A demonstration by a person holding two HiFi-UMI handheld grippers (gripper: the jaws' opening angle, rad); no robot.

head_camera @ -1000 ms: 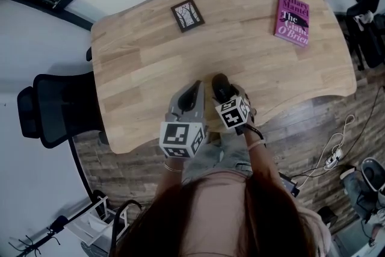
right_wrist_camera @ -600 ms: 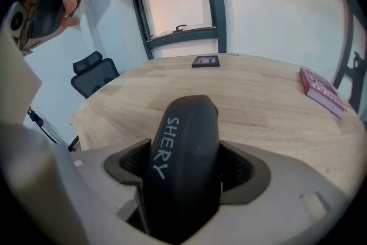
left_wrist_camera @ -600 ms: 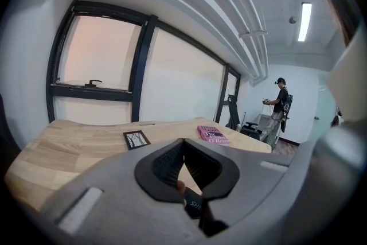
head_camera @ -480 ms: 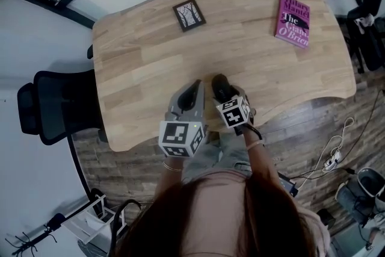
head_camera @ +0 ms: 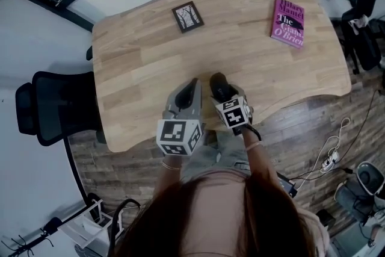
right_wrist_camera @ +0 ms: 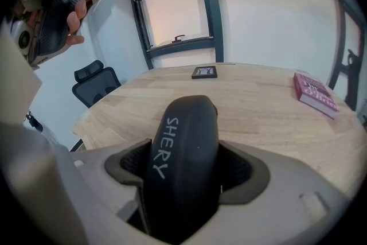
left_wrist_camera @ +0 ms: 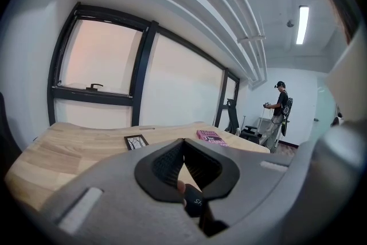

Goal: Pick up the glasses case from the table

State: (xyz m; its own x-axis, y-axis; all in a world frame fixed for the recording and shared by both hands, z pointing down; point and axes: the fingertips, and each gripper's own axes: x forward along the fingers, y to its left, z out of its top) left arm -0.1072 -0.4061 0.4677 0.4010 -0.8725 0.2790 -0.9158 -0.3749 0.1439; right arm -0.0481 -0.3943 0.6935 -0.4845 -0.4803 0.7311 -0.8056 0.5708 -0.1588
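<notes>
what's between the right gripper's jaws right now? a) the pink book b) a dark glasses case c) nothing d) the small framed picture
B: the right gripper view shows the right gripper with its jaws shut on the dark glasses case, while the pink book and the framed picture lie farther off on the table.

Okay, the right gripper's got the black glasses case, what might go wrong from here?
1. The glasses case is smooth and rounded, and much of it sticks out past the right gripper, so it may slip or pivot.
2. It hangs close to the near edge of the table; a drop might reach the floor.
3. The left gripper, shut and empty, sits close beside it and may knock it.
</notes>
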